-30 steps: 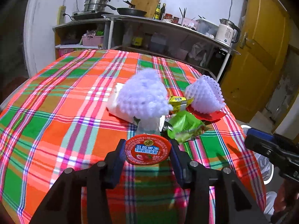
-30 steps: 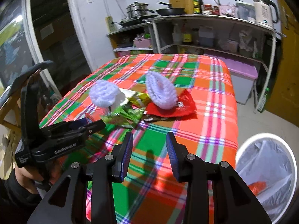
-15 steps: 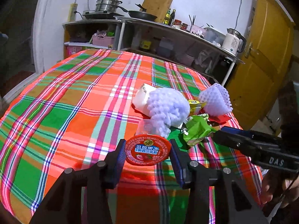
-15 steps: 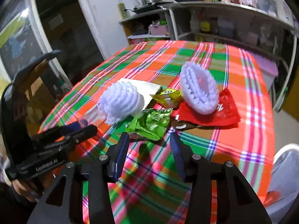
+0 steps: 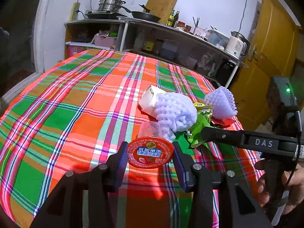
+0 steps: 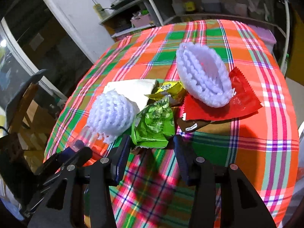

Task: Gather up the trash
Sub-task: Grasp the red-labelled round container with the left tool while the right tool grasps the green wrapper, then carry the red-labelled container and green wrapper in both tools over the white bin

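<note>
Black left tool (image 5: 150,154) with blue-padded fingers (image 5: 121,157) and silver screws; the black right tool (image 6: 151,152) (white "DAS" lettering on its side) trails a thin cable.

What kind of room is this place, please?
Most likely a home kitchen with a dining table: a stacked steamer pot and frying pan on the shelf, an electric kettle, and a plaid tablecloth.
</note>
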{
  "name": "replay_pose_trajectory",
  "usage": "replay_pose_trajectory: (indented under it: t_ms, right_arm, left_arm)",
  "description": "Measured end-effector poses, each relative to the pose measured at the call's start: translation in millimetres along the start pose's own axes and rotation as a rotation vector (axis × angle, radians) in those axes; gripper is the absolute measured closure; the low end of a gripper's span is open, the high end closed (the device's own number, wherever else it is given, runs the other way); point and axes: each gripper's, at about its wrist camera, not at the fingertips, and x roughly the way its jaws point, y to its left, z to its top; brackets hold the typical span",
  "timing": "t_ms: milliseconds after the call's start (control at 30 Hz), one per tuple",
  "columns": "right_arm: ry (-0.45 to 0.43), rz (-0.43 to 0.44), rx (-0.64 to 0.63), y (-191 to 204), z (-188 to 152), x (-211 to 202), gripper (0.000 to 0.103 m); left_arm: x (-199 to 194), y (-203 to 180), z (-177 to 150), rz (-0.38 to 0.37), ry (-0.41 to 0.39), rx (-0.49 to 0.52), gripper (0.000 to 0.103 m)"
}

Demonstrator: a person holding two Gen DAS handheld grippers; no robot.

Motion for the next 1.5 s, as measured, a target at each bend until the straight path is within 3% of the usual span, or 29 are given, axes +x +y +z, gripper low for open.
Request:
replay_pose_trajectory:
  t_ms: [267, 300, 367, 633, 1067, 1500]
  right_arm:
    - [-0.016, 0.019, 0.026, -2.2, 0.8, -0.9, 0.057]
    - [-0.017, 0.021, 0.025, -2.0, 0.6, -0.8, 0.059]
    - [-0.014, 0.029, 0.015, -0.3, 0.0, -0.3, 0.078]
    - [-0.031, 0.02, -0.035, 5.3, -5.9, -4.1, 0.089]
    - [-0.089, 0.012, -0.066, 4.0, -23.2, -41.1, 0.09]
    - [-0.181, -0.022, -0.025, -20.2, -49.3, -104.8, 0.09]
  left_arm:
    - [-0.6, 1.2, 0.0, -0.002, 0.0, -0.003, 0.058]
    - [-0.7, 1.4, -0.1, -0.004, 0.001, -0.001, 0.058]
    - [-1.1, 1.6, -0.9, -0.007, 0.001, 0.002, 0.058]
    - [-3.1, -1.6, -1.8, -0.01, -0.002, 0.009, 0.058]
    - [-21.0, -21.6, -0.2, -0.029, -0.029, 0.044, 0.058]
    - [-38.6, -77.9, -1.5, -0.108, -0.05, 0.136, 0.058]
